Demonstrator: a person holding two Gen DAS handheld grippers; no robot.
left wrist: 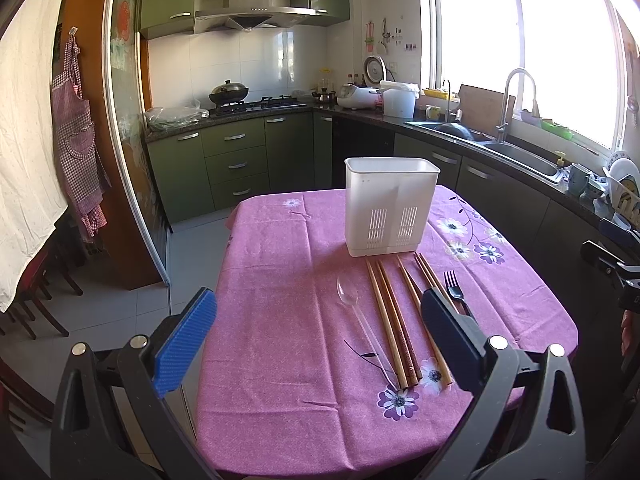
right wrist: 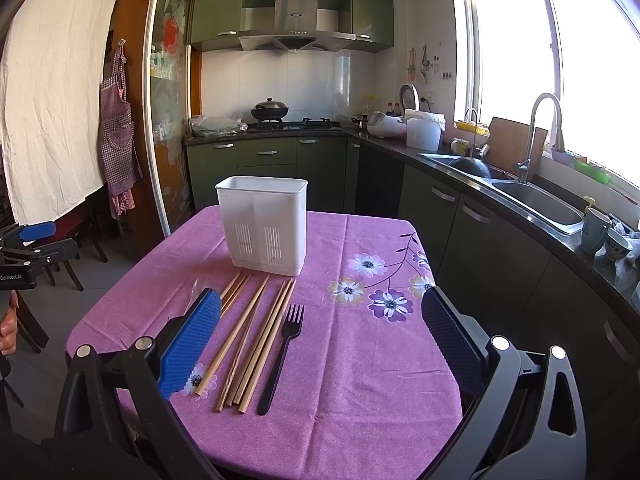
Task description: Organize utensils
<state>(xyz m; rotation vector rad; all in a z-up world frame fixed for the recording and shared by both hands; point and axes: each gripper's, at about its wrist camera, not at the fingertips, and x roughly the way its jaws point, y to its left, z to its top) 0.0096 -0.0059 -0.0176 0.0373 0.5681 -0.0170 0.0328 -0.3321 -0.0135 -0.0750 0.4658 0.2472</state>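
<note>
Strong daylight pours in through the window [left wrist: 520, 52] on the right, blown out to pure white in both views (no detail survives in the panes). The pink tablecloth [right wrist: 360, 360] is evenly and brightly lit, with only soft, faint shadows. The white wall tiles [left wrist: 248, 64] carry a glossy sheen. Fisheye distortion bends straight edges heavily toward the borders, and the corners fall dark. Focus is sharp at the centre

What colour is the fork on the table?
Black. The fork shows best in the right wrist view, lying beside the chopsticks.
</note>
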